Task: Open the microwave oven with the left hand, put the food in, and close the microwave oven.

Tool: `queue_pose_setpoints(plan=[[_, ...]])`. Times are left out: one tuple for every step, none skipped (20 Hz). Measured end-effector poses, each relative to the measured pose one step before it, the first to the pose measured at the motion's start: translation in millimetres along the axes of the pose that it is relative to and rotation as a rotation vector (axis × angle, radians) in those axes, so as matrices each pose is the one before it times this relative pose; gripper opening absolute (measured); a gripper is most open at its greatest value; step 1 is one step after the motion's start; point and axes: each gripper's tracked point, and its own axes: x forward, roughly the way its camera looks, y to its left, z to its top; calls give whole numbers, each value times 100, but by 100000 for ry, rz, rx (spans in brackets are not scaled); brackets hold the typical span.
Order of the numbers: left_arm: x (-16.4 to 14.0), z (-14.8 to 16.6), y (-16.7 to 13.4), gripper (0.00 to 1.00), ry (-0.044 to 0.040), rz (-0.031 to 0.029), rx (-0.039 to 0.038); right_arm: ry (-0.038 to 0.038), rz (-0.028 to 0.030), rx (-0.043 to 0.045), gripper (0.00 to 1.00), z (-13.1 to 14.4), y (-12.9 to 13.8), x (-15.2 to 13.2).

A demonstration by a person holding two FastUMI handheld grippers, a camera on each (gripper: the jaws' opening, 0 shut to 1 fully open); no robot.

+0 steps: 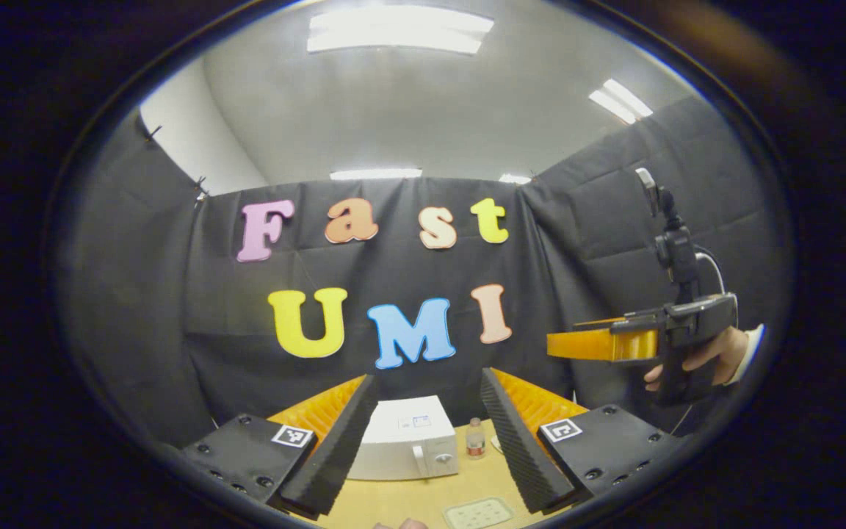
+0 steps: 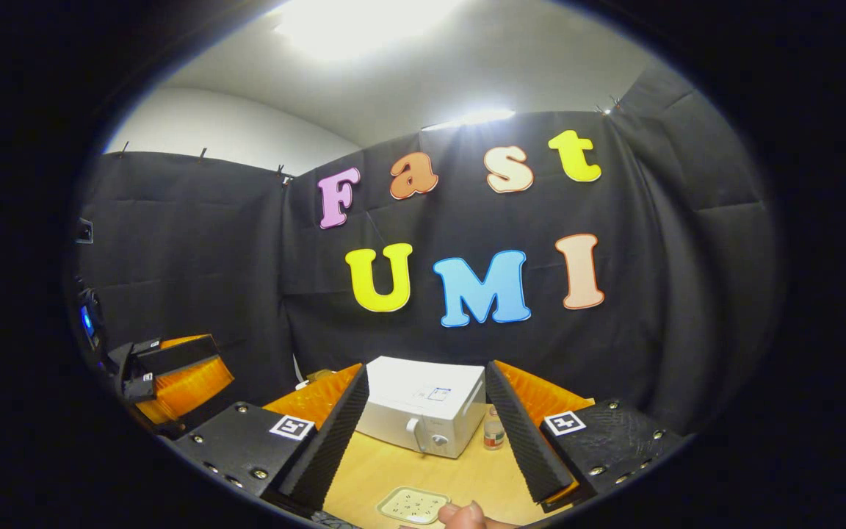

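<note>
Both grippers held high above the table, microwave door not yet opened.

Left gripper view: the left gripper (image 1: 423, 441) hangs with fingers spread wide, gripping nothing, framing the closed microwave (image 1: 405, 441) on the table (image 1: 408, 503), likely lined up for its handle (image 1: 418, 461). A bottle (image 1: 475, 438) stands just beside the microwave; a tray (image 1: 478, 512) of food lies nearer.
Right gripper view: the right gripper (image 2: 427, 437) is likewise wide open and empty, waiting above the tray (image 2: 413, 505), which lies well apart from the microwave (image 2: 427, 404).

Your white microwave (image 1: 405, 439) sits shut at the desk's far side; the pale food tray (image 1: 479, 512) lies near you.
</note>
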Motion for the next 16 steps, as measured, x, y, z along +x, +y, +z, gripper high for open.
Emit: queue_pose_setpoints(plan=[[-311, 1043, 1257, 99, 36, 1434, 27, -1312, 69, -402, 98, 485, 586, -326], [-115, 1348, 1483, 99, -1143, 1265, 239, -1263, -1376, -928, 93, 453, 159, -8], [-18, 1105, 1422, 96, -95, 1349, -677, 721, -1027, -970, 98, -132, 178, -174], [-88, 1000, 1005, 99, -1139, 325, -2073, 389, 807, -1024, 98, -39, 734, -96], [27, 996, 867, 99, -1400, 111, -3067, 247, 145, -1175, 98, 142, 635, 107], [-31, 293, 926, 99, -344, 264, -3014, 702, -676, -328, 98, -143, 299, 26], [-200, 111, 828, 99, -198, 479, -2460, 322, -3, 842, 98, -114, 654, 68], [-151, -397, 820, 99, 414, 451, -1548, 332, 310, 1028, 98, -182, 798, 23], [-215, -97, 586, 99, -140, -252, -646, 683, 18, -286, 98, -261, 578, 11], [-229, -219, 499, 99, 557, 26, -82, 1135, -474, -1773, 98, -273, 421, 90], [-311, -289, 588, 99, 847, 104, 277, 832, -775, -1783, 98, -214, 352, 140], [-197, 52, 420, 98, 302, -19, 610, -51, -369, -809, 98, 21, 493, 167], [-199, 203, 355, 96, 18, 276, 1095, -231, -708, 93, 93, 44, 500, 212], [-162, 249, 525, 95, -589, 470, 912, 317, -1004, 308, 93, -49, 242, 149], [-106, 309, 292, 93, -597, 289, -63, 517, -1270, -211, 98, -244, 159, 61], [-108, -108, 183, 93, -40, -37, -868, 39, -1140, -606, 98, -17, 11, 145]])
